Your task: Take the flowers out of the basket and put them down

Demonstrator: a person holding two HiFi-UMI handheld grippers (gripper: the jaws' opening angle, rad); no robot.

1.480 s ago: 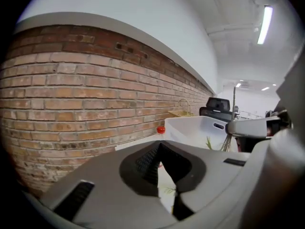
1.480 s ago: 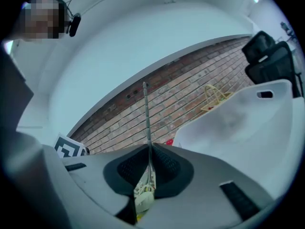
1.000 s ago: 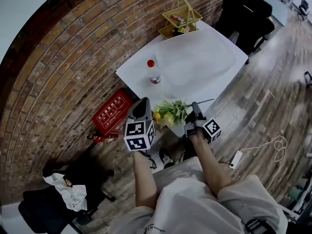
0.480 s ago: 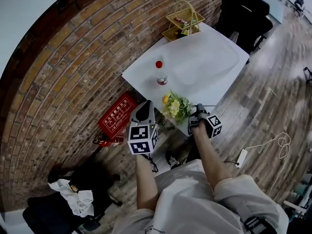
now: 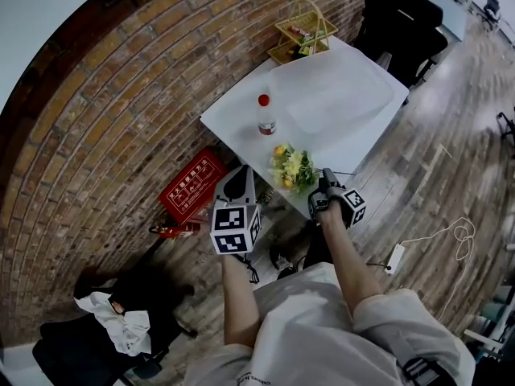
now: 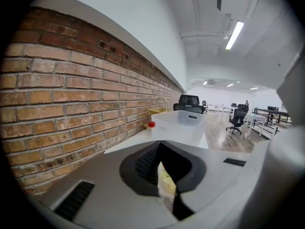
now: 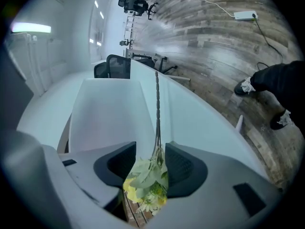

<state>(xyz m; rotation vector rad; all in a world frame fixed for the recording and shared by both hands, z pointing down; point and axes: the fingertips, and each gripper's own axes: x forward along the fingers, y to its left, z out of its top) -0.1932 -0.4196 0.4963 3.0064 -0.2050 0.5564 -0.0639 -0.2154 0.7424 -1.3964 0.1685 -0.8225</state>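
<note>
A bunch of yellow flowers with green leaves (image 5: 291, 167) lies on the near corner of the white table (image 5: 241, 107). My right gripper (image 5: 325, 185) is beside it. In the right gripper view the flower heads (image 7: 145, 182) sit between the jaws of the right gripper (image 7: 150, 149), and the thin stem (image 7: 156, 109) runs out over the table. These jaws have just been opening and stand wide, with the pads off the flowers. My left gripper (image 5: 237, 185) hovers off the table's left corner, and in its own view the left gripper (image 6: 160, 151) is shut on nothing. The yellow wire basket (image 5: 302, 29) stands at the table's far end.
A red-capped bottle (image 5: 266, 116) and a clear plastic tub (image 5: 334, 95) stand on the table. A brick wall (image 5: 121, 111) runs along the left. A red box (image 5: 191, 187) lies on the floor below it. Black chairs (image 5: 402, 14) stand beyond the table, and a power strip (image 5: 394, 257) lies at the right.
The right gripper has come down with the flowers onto the table's near corner and its jaws have opened. The left gripper has shifted slightly.
</note>
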